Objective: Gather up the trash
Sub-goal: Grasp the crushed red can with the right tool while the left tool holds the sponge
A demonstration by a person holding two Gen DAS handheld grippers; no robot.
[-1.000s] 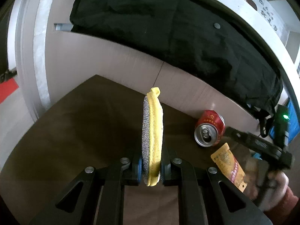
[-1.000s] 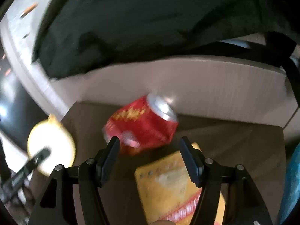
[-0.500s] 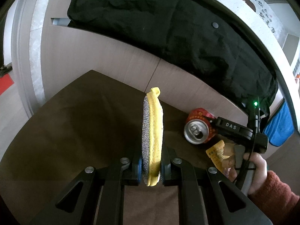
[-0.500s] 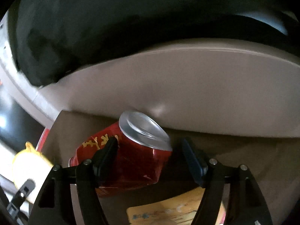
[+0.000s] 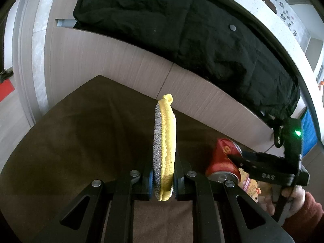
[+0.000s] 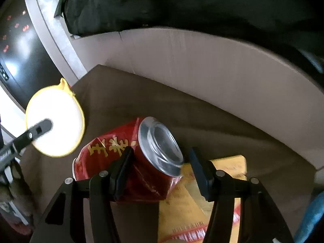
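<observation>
A dented red drink can (image 6: 113, 151) lies on its side on the brown table (image 6: 202, 121), partly on a yellow snack packet (image 6: 192, 202). My right gripper (image 6: 160, 162) straddles the can and its jaws are closing. The left finger touches the can's side, while a gap remains between the right finger and the rim. From the left wrist view the can (image 5: 221, 158) and packet (image 5: 248, 184) sit at the right. My left gripper (image 5: 163, 182) is shut on a round yellow and silver scouring pad (image 5: 165, 141), held upright above the table.
A black garment (image 5: 182, 30) hangs over the pale panel behind the table. A blue object (image 6: 311, 216) lies at the table's right edge. A hand in a red sleeve (image 5: 299, 208) holds the right gripper. The table's left half (image 5: 81, 141) is bare.
The right gripper has come down over the can, which now lies between its fingers, and the jaws have narrowed. The left gripper and scouring pad have stayed put.
</observation>
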